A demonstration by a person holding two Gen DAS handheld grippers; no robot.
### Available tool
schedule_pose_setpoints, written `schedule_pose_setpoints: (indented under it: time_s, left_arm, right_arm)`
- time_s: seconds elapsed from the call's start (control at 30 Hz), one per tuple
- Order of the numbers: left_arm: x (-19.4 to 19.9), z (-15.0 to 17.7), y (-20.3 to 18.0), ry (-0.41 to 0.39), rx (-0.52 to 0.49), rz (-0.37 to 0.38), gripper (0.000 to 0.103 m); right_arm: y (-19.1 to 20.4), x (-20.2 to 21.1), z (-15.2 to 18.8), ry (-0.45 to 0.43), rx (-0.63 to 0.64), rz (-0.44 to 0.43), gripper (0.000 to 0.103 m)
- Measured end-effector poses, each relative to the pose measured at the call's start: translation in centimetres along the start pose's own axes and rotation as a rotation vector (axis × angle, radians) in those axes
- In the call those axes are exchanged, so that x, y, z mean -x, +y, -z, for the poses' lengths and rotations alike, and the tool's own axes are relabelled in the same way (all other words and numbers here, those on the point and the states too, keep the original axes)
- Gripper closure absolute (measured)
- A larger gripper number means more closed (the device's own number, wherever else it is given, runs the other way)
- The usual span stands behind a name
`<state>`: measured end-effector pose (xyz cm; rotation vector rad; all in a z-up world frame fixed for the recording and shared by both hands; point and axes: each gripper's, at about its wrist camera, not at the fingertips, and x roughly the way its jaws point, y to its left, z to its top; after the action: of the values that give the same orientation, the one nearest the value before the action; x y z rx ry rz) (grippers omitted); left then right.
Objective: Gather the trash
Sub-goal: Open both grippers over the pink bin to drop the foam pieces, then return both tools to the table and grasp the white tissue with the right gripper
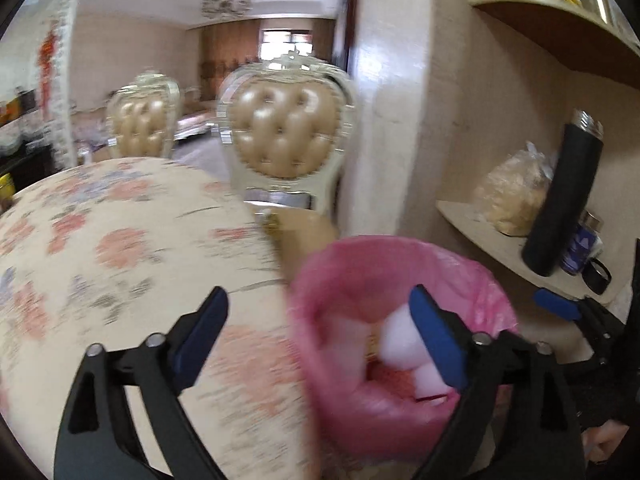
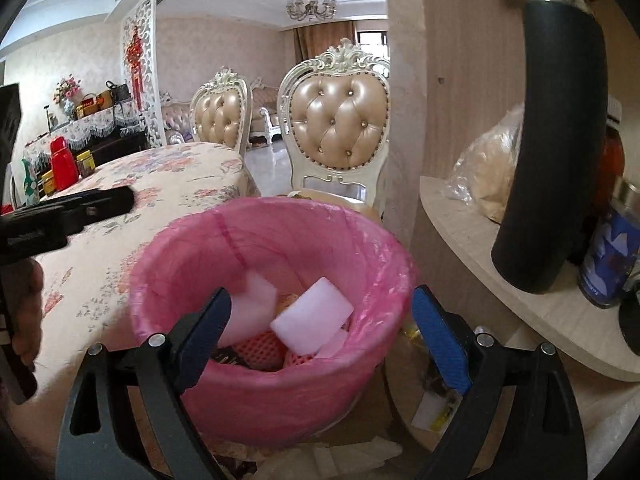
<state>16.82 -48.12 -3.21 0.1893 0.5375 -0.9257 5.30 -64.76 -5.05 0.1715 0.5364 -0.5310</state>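
Note:
A bin lined with a pink bag (image 1: pixel 400 272) (image 2: pixel 280 392) stands beside the table. Inside it lie white foam blocks (image 2: pixel 312 318) (image 1: pixel 400 340) on red net wrappers (image 2: pixel 256 346). My left gripper (image 1: pixel 318 292) is open and holds nothing; its left finger is over the tablecloth and its right finger over the bin's mouth. My right gripper (image 2: pixel 320 294) is open just above the bin's near rim, with no pad touching the foam. One black finger (image 2: pixel 72 216) of the left gripper shows at the left of the right wrist view.
The table with a floral cloth (image 1: pixel 120 248) (image 2: pixel 100 280) is left of the bin. A padded chair (image 2: pixel 338 128) stands behind it. To the right, a curved shelf (image 2: pixel 520 280) carries a black flask (image 2: pixel 552 140), a plastic bag and jars. Papers and a wrapper (image 2: pixel 436 404) lie on the floor.

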Motion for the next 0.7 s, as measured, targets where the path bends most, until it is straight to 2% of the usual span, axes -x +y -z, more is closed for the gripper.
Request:
schedule_pose_setpoints:
  time_s: [0.07, 0.23, 0.47, 0.53, 0.7]
  left_arm:
    - [2.1, 0.5, 2.3, -0.013, 0.033, -0.078, 0.005]
    - [7.8, 2.2, 7.5, -0.045, 0.094, -0.229, 0.005]
    - [15.9, 5.6, 13.7, -0.079, 0.138, -0.417, 0.005]
    - [18.2, 6.7, 15.4, -0.086, 0.142, -0.474, 0.005]
    - [23.7, 10.0, 19.9, -0.086, 0.159, -0.608, 0.005]
  right_arm:
    - [1.3, 0.5, -0.2, 0.012, 0.027, 0.016, 0.017]
    - [5.7, 1.6, -1.3, 0.005, 0.079, -0.022, 0.017]
    - [15.4, 3.1, -2.0, -0.009, 0.204, -0.095, 0.014]
    - [18.8, 3.4, -1.7, -0.012, 0.242, -0.141, 0.009]
    - [26.9, 4.0, -1.1, -0.003, 0.336, -0.278, 0.009]
